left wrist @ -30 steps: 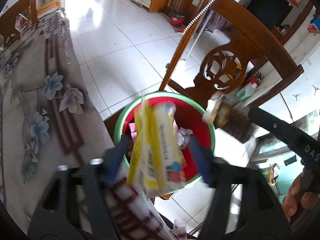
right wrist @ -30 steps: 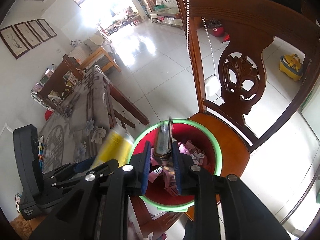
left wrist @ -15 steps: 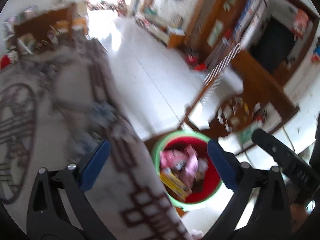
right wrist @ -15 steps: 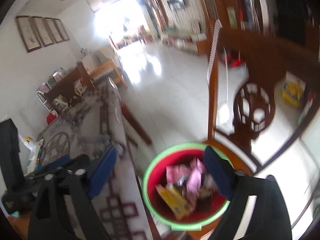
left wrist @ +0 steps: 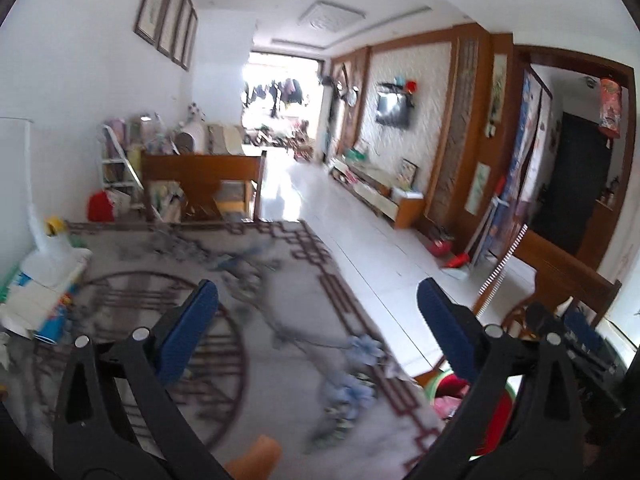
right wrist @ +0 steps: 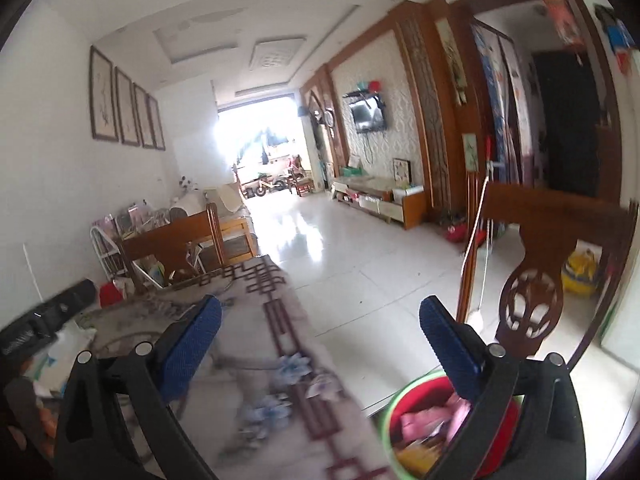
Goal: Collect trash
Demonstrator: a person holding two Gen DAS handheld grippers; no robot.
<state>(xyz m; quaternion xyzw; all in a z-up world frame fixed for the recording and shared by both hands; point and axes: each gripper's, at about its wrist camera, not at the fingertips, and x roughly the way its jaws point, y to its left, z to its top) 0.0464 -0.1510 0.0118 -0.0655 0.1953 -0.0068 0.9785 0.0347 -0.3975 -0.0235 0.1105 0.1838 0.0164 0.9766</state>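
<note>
The red bin with a green rim sits on a wooden chair seat at the lower right, partly behind my right gripper's finger. Pink wrappers and a yellow box lie inside it. In the left wrist view only a slice of the bin shows beside the table's edge. My left gripper stands wide open over the flowered tablecloth, with nothing between its blue pads. My right gripper has its jaws opening, also with nothing between them, above the table's edge and the floor.
A pile of white paper and cartons lies at the table's left end, and something orange sits at the near edge. The carved wooden chair back rises right of the bin. White tiled floor stretches beyond.
Both grippers let go of their trash, a yellow box and a dark wrapper, over the bin and opened wide. Both views then swung up from the bin toward the room.
</note>
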